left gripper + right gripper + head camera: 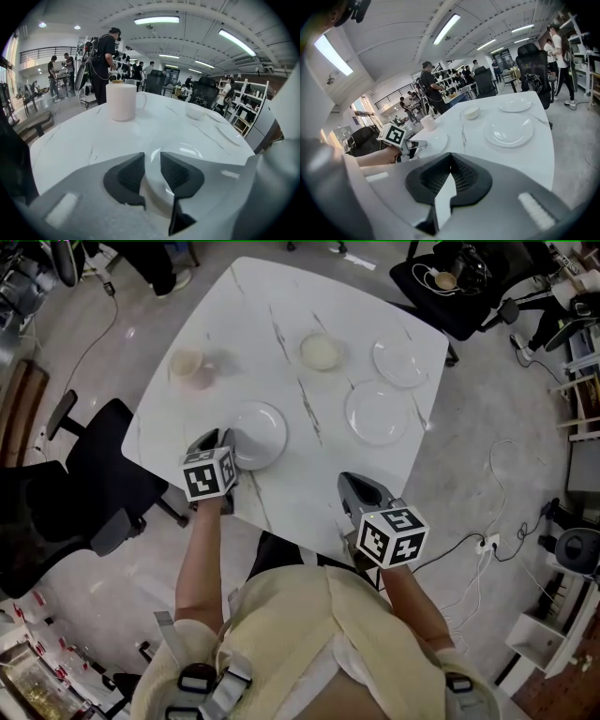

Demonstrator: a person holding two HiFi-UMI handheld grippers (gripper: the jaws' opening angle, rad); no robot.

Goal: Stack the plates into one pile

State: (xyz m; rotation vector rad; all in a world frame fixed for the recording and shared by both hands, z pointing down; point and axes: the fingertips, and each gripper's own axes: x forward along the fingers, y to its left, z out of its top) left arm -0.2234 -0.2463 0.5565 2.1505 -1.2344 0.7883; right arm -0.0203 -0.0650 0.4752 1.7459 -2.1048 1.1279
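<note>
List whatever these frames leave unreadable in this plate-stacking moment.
- Left gripper on the near plate: the rim sits between the pads, contact unclear; in the head view its marker cube covers the jaws.
- Mug: contents hidden by its own wall in the left gripper view, blurred in the head view.
- Bowl: contents too small in every view.

The left gripper (226, 440) hides the near-left rim of the white round ceramic plate (264, 430); the small cream bowl (321, 351) is too small to see into.
</note>
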